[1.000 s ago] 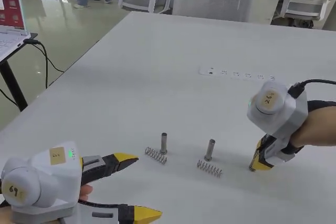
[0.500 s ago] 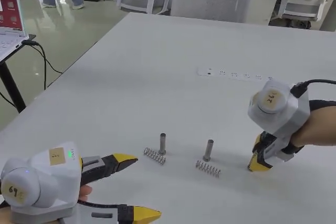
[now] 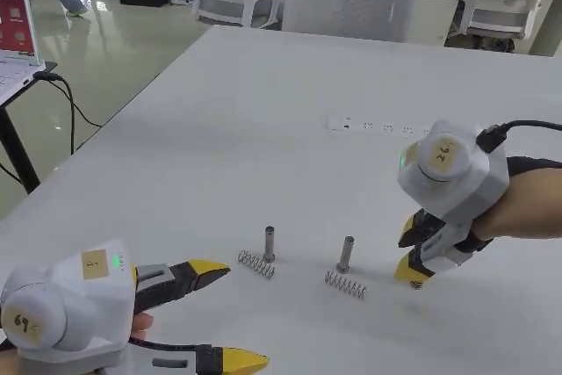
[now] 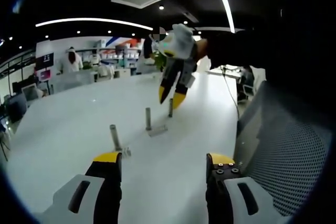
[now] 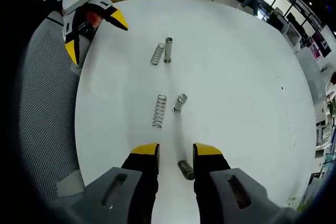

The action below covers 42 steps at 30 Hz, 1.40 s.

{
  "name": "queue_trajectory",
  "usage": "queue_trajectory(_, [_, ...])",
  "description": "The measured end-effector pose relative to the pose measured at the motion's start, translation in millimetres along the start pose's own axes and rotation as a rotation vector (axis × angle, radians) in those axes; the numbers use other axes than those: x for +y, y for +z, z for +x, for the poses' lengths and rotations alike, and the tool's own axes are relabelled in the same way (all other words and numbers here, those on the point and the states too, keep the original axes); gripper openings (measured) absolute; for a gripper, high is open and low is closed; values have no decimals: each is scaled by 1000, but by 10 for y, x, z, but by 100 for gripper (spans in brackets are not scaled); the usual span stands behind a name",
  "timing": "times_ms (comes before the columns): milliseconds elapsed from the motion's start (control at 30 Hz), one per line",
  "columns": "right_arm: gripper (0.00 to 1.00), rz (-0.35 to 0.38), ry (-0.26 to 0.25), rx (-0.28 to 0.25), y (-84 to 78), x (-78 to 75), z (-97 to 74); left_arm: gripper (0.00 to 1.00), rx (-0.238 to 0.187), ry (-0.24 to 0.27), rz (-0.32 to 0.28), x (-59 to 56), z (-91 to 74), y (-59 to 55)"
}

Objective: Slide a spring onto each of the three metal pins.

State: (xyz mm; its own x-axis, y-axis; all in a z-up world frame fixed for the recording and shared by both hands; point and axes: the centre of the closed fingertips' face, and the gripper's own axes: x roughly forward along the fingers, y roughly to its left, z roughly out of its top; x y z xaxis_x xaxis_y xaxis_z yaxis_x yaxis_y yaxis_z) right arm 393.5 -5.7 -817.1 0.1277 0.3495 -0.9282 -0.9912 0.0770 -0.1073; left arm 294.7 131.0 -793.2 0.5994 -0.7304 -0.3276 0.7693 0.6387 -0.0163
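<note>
Mid-frame, left pin [image 3: 269, 243] and middle pin [image 3: 347, 253] stand bare, with left spring [image 3: 255, 263] and middle spring [image 3: 346, 284] lying just beside them. Third pin [image 5: 185, 169], seemingly already sprung, stands between the parted jaws of the released right gripper [image 5: 176, 149]. Left gripper [image 3: 230, 312] gapes empty, lower left.

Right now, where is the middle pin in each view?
Head view: the middle pin stands low, right of centre.
Left gripper view: the middle pin is near centre, second of three in the row.
Right gripper view: the middle pin is at centre, above the jaws.
Shared landmark: the spring lying beside it.
</note>
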Motion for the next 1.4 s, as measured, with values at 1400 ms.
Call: queue_trajectory(1400, [8,64,54,41,129,227,560,57,1,2,-4,-6,-17,4])
